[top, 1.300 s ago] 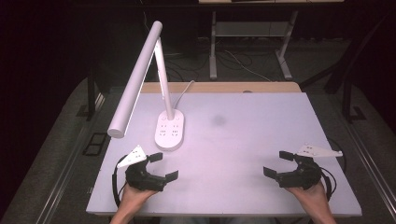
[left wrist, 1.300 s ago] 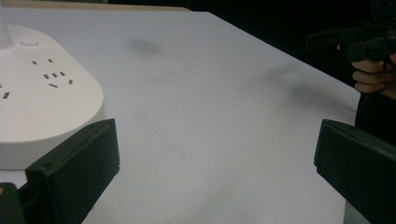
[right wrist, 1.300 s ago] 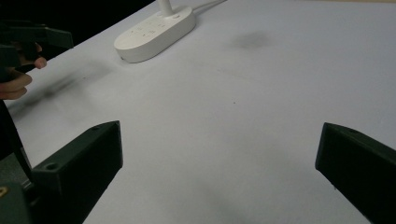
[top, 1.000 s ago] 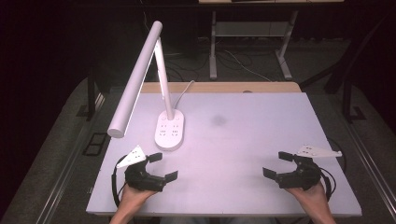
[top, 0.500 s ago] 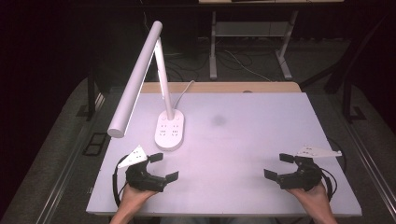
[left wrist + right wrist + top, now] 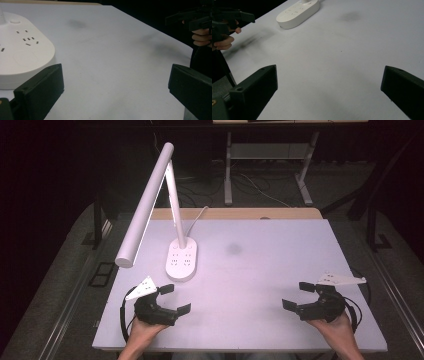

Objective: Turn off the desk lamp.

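A white table (image 6: 280, 285) carries everything here. A strip of bare wood (image 6: 240, 213) runs along its far edge. A white lamp (image 6: 150, 205) stands on it, its oval base (image 6: 181, 261) just ahead of the left gripper (image 6: 175, 299) and well apart from the right gripper (image 6: 296, 296). The base has sockets in its top. A white cord (image 6: 197, 217) leads from the base toward the far edge. A faint dark smudge (image 6: 233, 249) marks the top, beyond and between the two grippers.
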A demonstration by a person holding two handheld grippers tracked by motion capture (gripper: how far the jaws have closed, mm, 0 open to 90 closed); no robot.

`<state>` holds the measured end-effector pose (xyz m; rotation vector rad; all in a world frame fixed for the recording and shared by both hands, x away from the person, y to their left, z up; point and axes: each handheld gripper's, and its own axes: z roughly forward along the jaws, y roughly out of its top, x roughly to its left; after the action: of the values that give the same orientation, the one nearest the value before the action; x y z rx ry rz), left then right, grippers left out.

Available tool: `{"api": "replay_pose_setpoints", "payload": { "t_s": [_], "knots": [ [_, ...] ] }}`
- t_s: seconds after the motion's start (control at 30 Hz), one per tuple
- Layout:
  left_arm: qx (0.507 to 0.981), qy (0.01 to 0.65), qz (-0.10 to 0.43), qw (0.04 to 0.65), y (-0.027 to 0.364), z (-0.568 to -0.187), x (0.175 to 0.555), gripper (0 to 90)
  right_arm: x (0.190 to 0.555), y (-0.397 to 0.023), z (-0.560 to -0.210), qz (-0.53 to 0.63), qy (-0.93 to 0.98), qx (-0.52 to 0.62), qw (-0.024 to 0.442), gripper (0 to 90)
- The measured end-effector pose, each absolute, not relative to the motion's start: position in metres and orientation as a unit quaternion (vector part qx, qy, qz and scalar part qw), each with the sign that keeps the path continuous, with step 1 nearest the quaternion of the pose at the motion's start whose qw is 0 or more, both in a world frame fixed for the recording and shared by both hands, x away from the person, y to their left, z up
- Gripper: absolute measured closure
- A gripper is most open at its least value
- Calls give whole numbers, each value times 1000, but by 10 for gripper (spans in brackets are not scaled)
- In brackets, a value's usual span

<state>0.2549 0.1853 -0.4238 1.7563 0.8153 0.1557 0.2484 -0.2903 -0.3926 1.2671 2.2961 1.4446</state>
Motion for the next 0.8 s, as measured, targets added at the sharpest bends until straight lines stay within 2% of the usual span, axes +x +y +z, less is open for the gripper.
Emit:
{"api": "replay_pose_setpoints", "payload": {
  "t_s": [0.8],
  "knots": [
    [744,349,68,565,187,-423,255,0,280,-263,-369,468,791,388,71,8]
  ]
}}
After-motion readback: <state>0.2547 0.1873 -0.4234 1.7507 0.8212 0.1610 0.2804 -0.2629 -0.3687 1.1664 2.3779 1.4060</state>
